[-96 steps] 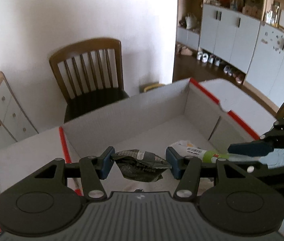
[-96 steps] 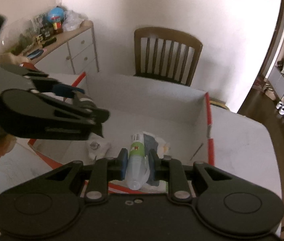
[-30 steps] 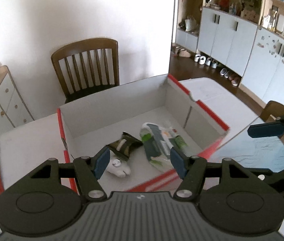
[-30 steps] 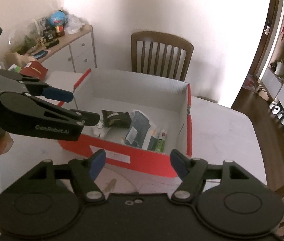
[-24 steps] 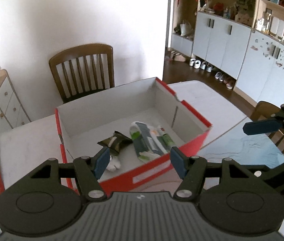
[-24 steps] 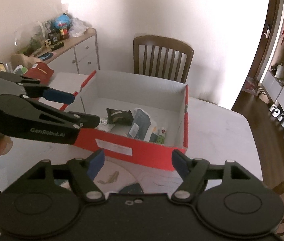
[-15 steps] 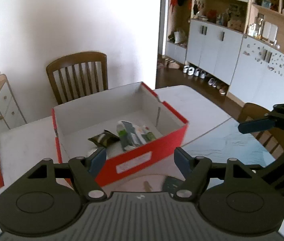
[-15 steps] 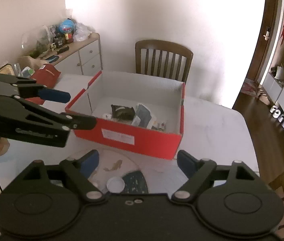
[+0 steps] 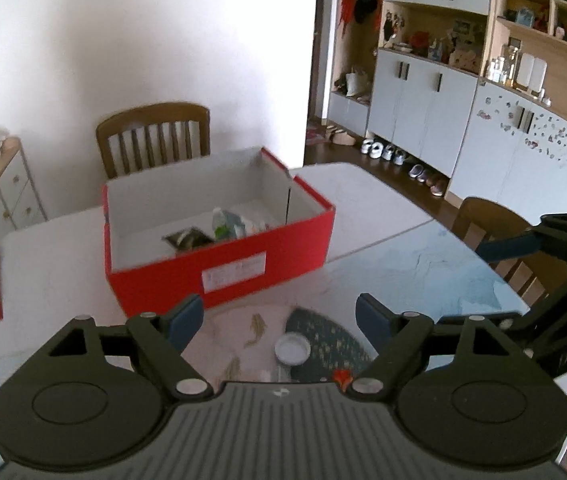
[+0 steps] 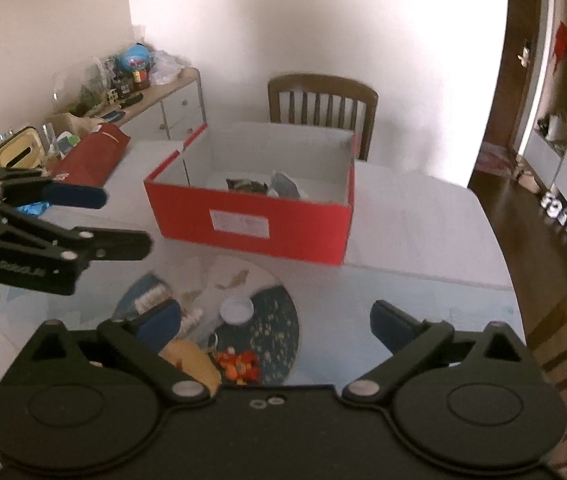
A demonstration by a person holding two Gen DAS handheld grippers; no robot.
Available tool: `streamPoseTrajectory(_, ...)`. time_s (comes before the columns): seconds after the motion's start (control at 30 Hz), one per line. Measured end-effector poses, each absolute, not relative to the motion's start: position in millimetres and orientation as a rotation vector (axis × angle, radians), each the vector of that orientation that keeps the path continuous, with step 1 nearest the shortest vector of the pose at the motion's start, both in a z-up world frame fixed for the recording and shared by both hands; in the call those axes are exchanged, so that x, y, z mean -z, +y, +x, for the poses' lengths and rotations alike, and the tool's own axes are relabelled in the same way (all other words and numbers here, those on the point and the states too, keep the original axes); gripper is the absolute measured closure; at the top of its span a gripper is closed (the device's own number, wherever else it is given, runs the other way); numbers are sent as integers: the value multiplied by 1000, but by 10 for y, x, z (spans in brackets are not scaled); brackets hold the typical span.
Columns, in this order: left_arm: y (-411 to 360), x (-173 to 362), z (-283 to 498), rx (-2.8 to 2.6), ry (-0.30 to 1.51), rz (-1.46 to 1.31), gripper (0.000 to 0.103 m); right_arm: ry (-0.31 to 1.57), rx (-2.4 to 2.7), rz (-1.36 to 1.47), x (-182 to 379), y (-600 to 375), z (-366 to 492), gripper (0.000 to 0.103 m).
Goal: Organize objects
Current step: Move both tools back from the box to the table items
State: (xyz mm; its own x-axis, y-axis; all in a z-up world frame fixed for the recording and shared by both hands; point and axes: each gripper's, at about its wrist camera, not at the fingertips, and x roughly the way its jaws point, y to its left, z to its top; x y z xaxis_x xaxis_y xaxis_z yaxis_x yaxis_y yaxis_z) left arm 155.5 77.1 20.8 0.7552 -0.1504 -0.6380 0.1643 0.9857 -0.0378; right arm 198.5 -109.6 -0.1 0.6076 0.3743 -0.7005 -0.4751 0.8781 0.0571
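Fingers of both grippers opening, empty; red box ahead — filled.

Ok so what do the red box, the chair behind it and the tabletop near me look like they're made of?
The red box looks like cardboard: matte red outside, plain white inside, thin straight walls, a paper label on the front. The chair looks like brown wood with a slight sheen, slatted back. The tabletop near you seems glossy, perhaps glass over a printed mat, since it mirrors the light; I can't be sure.

Open tabletop right of red box
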Motion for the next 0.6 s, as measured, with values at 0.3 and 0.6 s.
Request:
streamPoseTrajectory(0.3, 821, 254, 1195, 109, 752, -30, 9, 850, -456, -121, 399, -1244, 1813, 1)
streamPoseTrajectory(0.6, 906, 627, 976, 44, 785, -68, 1, 900, -421, -134, 700, -1279, 1716, 1)
